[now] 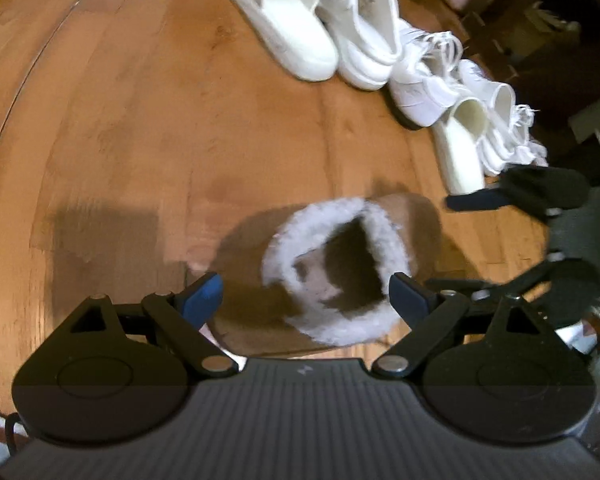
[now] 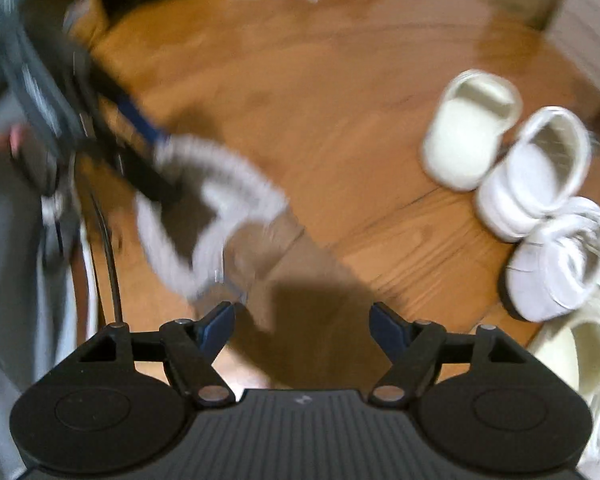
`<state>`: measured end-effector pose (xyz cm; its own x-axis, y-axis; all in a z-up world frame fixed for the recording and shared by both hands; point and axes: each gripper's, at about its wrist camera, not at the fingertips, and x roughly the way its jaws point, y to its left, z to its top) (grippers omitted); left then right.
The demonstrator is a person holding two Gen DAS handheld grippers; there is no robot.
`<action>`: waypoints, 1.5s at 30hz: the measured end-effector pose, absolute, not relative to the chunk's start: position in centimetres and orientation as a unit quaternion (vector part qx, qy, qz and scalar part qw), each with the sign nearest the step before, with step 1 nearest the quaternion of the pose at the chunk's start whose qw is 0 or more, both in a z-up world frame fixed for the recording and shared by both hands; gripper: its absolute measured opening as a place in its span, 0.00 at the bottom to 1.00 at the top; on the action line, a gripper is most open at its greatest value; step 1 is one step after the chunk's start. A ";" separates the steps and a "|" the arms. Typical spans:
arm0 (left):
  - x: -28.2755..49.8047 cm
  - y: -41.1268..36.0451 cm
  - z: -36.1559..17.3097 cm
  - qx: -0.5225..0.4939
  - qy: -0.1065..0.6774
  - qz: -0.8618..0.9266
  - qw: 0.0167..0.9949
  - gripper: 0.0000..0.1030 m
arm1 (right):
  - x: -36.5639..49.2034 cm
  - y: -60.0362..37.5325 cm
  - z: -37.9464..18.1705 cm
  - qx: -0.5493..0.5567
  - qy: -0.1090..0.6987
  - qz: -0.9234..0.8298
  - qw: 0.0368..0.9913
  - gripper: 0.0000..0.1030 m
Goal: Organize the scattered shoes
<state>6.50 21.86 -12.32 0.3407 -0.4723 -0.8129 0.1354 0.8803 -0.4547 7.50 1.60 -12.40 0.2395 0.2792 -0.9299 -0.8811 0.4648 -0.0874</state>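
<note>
slipper (image 1: 340,268), tan, white fleece-lined

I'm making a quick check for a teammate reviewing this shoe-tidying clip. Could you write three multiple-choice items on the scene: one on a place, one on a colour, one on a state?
1. Where is the fur-lined slipper?
A. in the row of shoes
B. on the wood floor, apart from the row
C. on a shelf

2. What colour are the shoes in the row?
A. black
B. red
C. white

3. How does the left tool stand?
A. open, fingers either side of the slipper's opening
B. shut on a sneaker
C. out of view

Answers:
1 B, bare floor separates it from the row.
2 C, every shoe there is white or cream.
3 A, its blue fingertips are spread wide.
</note>
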 end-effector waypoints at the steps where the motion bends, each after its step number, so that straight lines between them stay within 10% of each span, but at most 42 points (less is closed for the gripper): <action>1: 6.4 21.6 -12.1 -0.155 0.538 -0.200 0.804 0.88 | 7.7 1.9 -12.8 -0.332 0.469 0.411 0.708 0.74; 7: 5.7 19.9 -11.5 -0.121 0.532 -0.220 0.809 0.90 | 9.0 2.5 -14.3 -0.351 0.467 0.441 0.681 1.00; 18: 6.4 20.9 -12.6 -0.134 0.546 -0.180 0.807 0.93 | 6.6 2.0 -15.9 -0.259 0.489 0.372 0.745 0.98; 26: 6.5 23.8 -12.5 -0.177 0.529 -0.124 0.821 0.93 | 6.0 0.4 -14.1 -0.102 0.518 0.295 0.796 0.31; 33: 6.2 23.6 -11.6 -0.167 0.510 -0.131 0.834 0.93 | 5.5 -1.3 -14.1 0.059 0.539 0.258 0.800 0.20; 36: 6.3 23.6 -11.4 -0.167 0.508 -0.131 0.835 0.93 | 5.7 -0.8 -15.0 0.116 0.536 0.267 0.792 0.00; 40: 6.2 23.6 -11.3 -0.167 0.507 -0.131 0.835 0.93 | 6.0 0.6 -14.7 0.164 0.539 0.312 0.765 0.01; 42: 6.2 23.6 -11.3 -0.166 0.508 -0.131 0.835 0.93 | 6.1 1.2 -14.3 0.114 0.520 0.297 0.793 0.24; 43: 6.2 23.6 -11.2 -0.165 0.507 -0.130 0.836 0.93 | 6.1 1.2 -14.1 0.090 0.507 0.280 0.810 0.57; 45: 6.3 22.7 -11.1 -0.172 0.508 -0.120 0.836 0.93 | 6.1 1.3 -14.1 0.055 0.487 0.262 0.831 0.72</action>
